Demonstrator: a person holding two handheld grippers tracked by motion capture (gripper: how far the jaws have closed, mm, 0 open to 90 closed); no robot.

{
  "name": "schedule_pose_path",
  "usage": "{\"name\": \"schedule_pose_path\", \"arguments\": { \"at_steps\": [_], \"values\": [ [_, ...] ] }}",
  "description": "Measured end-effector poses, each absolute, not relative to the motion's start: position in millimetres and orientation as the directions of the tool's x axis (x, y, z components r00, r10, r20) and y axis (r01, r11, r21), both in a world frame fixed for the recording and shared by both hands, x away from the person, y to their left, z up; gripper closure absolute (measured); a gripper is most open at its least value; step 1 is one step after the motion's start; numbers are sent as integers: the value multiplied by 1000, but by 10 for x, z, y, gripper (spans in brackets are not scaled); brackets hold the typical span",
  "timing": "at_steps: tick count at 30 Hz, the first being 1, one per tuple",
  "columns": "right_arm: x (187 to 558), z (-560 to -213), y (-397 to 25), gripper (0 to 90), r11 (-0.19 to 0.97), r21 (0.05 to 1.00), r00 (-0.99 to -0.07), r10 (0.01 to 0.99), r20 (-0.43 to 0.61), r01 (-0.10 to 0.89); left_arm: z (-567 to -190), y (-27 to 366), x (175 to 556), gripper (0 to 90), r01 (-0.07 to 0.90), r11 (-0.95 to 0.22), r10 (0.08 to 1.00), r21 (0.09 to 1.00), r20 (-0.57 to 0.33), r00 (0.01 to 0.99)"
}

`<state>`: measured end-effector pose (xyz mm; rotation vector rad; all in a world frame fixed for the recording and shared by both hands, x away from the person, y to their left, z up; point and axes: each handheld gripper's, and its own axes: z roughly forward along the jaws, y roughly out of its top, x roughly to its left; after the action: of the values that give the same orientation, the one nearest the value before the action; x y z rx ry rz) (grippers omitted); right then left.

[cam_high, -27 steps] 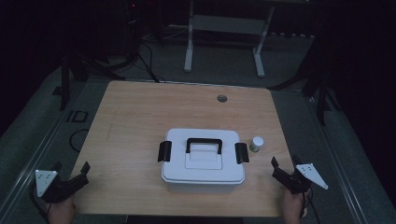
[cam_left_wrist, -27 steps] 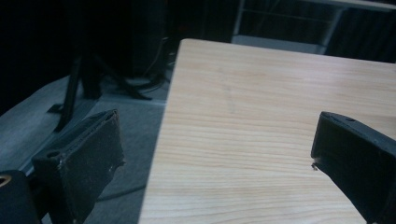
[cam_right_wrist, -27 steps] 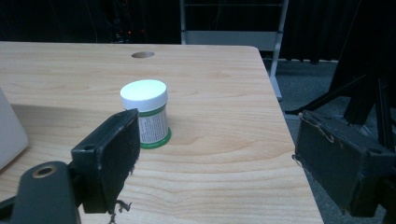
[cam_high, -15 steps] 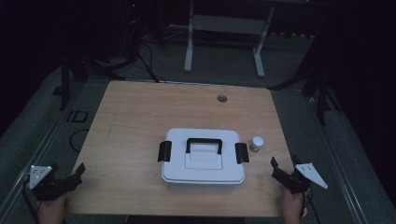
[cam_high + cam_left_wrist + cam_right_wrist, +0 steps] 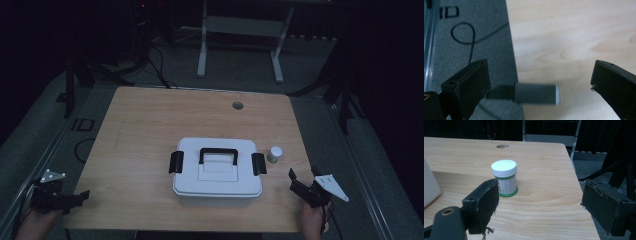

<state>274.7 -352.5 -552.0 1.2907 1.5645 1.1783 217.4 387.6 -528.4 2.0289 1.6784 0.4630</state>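
Observation:
A white lidded box [image 5: 217, 172] with a black handle and black side latches sits at the middle front of the wooden table [image 5: 150, 125]. To the right of the box stands a small green-labelled jar [image 5: 274, 154] with a white lid. In the right gripper view the jar [image 5: 504, 178] is just ahead of my left-hand jaw. My right gripper [image 5: 295, 182] is open near the table's front right corner, pointing at the jar, with nothing held. My left gripper [image 5: 80, 197] is open over the table's front left edge. In its own view the left gripper [image 5: 539, 82] straddles that edge.
A round cable hole [image 5: 237, 105] lies near the table's far edge. A dark cable [image 5: 464, 32] loops on the grey floor left of the table. A blurred grey bar [image 5: 535, 93] shows at the table edge between my left jaws. A metal frame [image 5: 240, 30] stands beyond the table.
My left gripper has shifted slightly toward the near left corner and turned a little. The right gripper, box and jar have not moved.

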Motion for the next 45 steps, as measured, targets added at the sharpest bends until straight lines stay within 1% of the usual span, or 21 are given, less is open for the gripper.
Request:
{"name": "schedule_pose_path", "arguments": {
  "at_steps": [1,2,7,11,16,17,18,19,20,22,24,27,30,33,35,36,38,40,42,44,45],
  "values": [
    [2747,-5520,-3525,141,57,963,-185,983,-7,265,-5284,3876,2174,20,823,-147,980,548,-35,197],
    [2746,-5520,-3526,141,56,963,-187,982,-5,263,-5241,3879,2185,20,842,-175,975,510,-27,219],
    [2751,-5524,-3539,141,46,962,-192,981,6,268,-5127,3884,2204,21,870,-233,967,435,6,256],
    [2753,-5525,-3534,141,50,962,-196,981,4,268,-5068,3862,2208,21,887,-296,951,355,28,307],
    [2755,-5526,-3539,141,49,962,-201,980,7,268,-5059,3842,2203,21,899,-395,918,190,38,395],
    [2755,-5526,-3540,141,48,962,-202,979,7,267,-5056,3834,2193,21,889,-435,900,146,48,433],
    [2754,-5525,-3542,141,46,963,-203,979,10,266,-5052,3830,2190,21,884,-451,892,122,58,447],
    [2754,-5525,-3542,141,46,963,-203,979,10,266,-5052,3830,2190,21,884,-451,892,122,58,447],
    [2755,-5526,-3543,141,44,963,-204,979,11,266,-5034,3843,2194,21,882,-463,886,85,29,463],
    [2756,-5526,-3542,141,45,962,-203,979,11,268,-5016,3855,2206,21,878,-476,880,59,23,475],
    [2757,-5527,-3542,141,47,962,-204,979,9,269,-4998,3863,2220,21,872,-487,873,44,5,487],
    [2759,-5528,-3542,141,46,962,-206,979,11,270,-4978,3836,2229,22,841,-541,840,33,-32,542],
    [2759,-5528,-3543,141,45,962,-205,979,11,270,-4965,3799,2251,33,810,-586,810,13,-15,586],
    [2759,-5528,-3543,141,45,962,-205,979,11,269,-4936,3762,2282,33,796,-605,796,-2,-1,605],
    [2760,-5529,-3543,141,46,962,-205,979,11,270,-4916,3732,2299,33,791,-612,791,-9,-12,612],
    [2760,-5529,-3542,141,46,962,-206,979,11,270,-4903,3707,2308,33,779,-627,779,-16,0,627],
    [2760,-5528,-3542,141,47,962,-206,979,10,270,-4871,3666,2333,33,766,-643,766,-23,-14,643],
    [2761,-5528,-3542,141,46,962,-206,978,11,270,-4824,3611,2365,38,758,-652,758,-16,1,652],
    [2760,-5529,-3542,141,47,961,-206,979,11,271,-4775,3556,2390,43,750,-662,750,-9,-6,661],
    [2761,-5529,-3542,141,45,962,-207,978,12,270,-4711,3475,2420,42,734,-679,734,4,-35,679],
    [2760,-5529,-3542,141,46,962,-206,978,11,270,-4685,3434,2434,43,725,-688,725,4,-31,688]
  ]
}}
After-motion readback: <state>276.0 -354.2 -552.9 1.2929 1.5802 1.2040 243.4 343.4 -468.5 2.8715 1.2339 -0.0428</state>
